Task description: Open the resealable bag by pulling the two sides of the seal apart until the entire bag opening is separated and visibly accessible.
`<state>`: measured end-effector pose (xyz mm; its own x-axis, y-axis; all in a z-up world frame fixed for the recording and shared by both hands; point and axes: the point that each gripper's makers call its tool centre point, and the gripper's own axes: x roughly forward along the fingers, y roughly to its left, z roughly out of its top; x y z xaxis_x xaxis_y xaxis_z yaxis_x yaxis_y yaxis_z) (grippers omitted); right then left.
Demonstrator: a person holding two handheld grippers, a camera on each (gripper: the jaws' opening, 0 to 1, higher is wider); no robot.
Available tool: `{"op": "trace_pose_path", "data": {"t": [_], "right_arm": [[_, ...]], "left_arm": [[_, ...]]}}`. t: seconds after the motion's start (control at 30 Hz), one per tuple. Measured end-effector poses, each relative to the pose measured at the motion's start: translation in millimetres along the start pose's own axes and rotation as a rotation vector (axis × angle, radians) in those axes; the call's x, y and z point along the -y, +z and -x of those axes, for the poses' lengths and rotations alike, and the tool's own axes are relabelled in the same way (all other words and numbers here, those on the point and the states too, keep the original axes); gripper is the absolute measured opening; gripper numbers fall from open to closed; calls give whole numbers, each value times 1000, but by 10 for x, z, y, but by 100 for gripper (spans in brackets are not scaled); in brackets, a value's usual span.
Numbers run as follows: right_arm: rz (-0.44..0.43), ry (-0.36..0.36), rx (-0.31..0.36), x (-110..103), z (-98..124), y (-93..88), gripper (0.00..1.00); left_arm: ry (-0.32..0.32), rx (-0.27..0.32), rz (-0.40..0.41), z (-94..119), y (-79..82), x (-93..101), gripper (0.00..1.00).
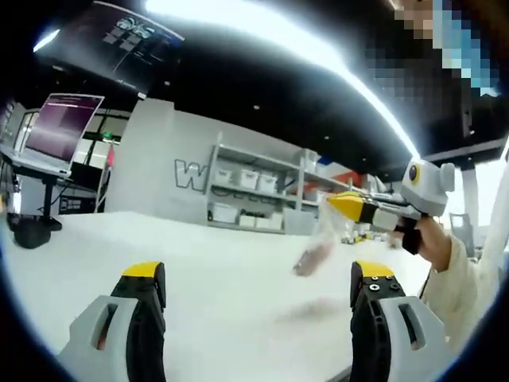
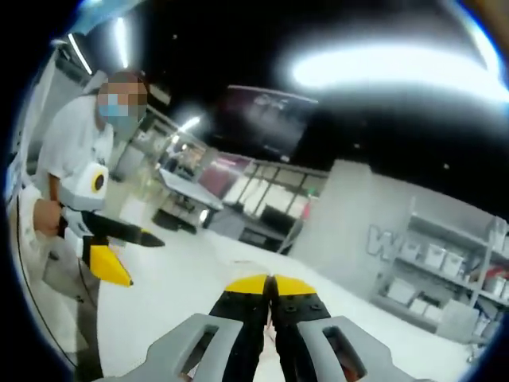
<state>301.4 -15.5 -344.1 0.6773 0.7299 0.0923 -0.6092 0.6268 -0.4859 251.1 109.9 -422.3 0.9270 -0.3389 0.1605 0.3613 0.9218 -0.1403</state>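
A clear resealable bag (image 1: 314, 253) with something reddish-brown in its lower end hangs blurred above the white table (image 1: 199, 247). In the left gripper view my right gripper (image 1: 334, 203) comes in from the right, its yellow tips shut on the bag's top edge. My left gripper (image 1: 258, 278) stands open, jaws wide apart, low and in front of the bag without touching it. In the right gripper view my right gripper (image 2: 270, 282) shows both jaws pressed together, with the bag hidden beneath them. My left gripper (image 2: 143, 261) is open at the left.
The bag's shadow (image 1: 310, 310) falls on the table. Beyond the table, shelves with white bins (image 1: 246, 191) line a grey wall. A monitor on a stand (image 1: 60, 127) is far left. The person (image 2: 71, 143) in pale clothes stands behind the left gripper.
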Motion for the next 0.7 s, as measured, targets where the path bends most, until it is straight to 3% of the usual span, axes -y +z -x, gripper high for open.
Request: {"op": "trace_pose_path", "data": {"t": [0.33,0.7], "right_arm": [[40,1,-14,111,-74,-5,0],[95,8,-44,239,-133,-7,0]], "left_arm": [[-10,-18,24,-15,-50,-13,93],[-13,21,45,-19,11,-24,93]]}}
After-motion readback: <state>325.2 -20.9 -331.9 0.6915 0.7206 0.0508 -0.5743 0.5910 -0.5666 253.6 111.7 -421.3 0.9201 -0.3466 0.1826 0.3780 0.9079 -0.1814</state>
